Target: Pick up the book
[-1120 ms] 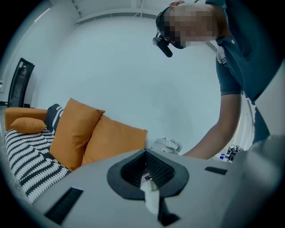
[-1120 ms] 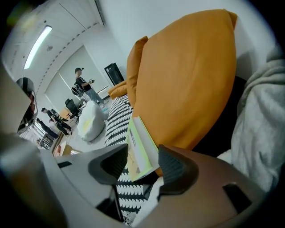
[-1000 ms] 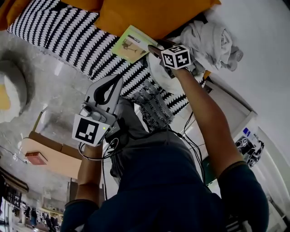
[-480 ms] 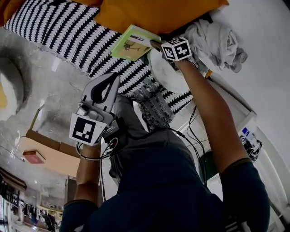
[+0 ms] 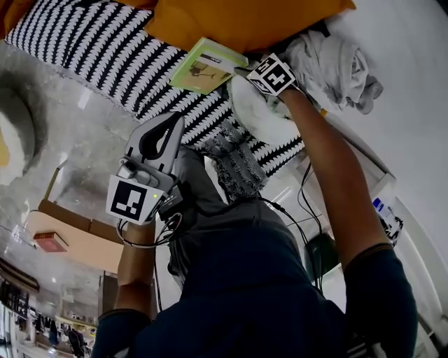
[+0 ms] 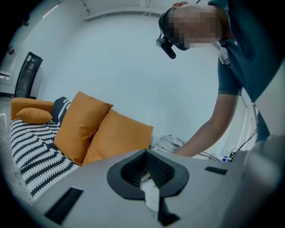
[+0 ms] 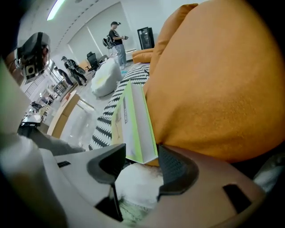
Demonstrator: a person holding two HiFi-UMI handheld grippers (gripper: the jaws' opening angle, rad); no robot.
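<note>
A thin light-green book (image 5: pixel 205 65) is propped at a tilt on the black-and-white striped cover (image 5: pixel 91 42), against an orange cushion (image 5: pixel 238 21). My right gripper (image 5: pixel 241 70) reaches to its right end. In the right gripper view the book (image 7: pixel 133 118) stands edge-on with its near corner between the dark pads (image 7: pixel 176 167), and my right gripper (image 7: pixel 141 156) is shut on it. My left gripper (image 5: pixel 178 117) hangs lower left, away from the book, shut and holding nothing; the left gripper view shows my left gripper (image 6: pixel 144 152) with its tips together.
A heap of pale cloth (image 5: pixel 329 59) lies right of the book, a white rounded thing (image 5: pixel 255 112) just below it, and a grey patterned cloth (image 5: pixel 234 164) under that. More orange cushions (image 6: pixel 84 124) line the sofa. People (image 7: pixel 116 38) stand far off.
My right gripper has crept a little up and to the right and its marker cube has turned. The book has barely shifted. The left gripper has hardly moved.
</note>
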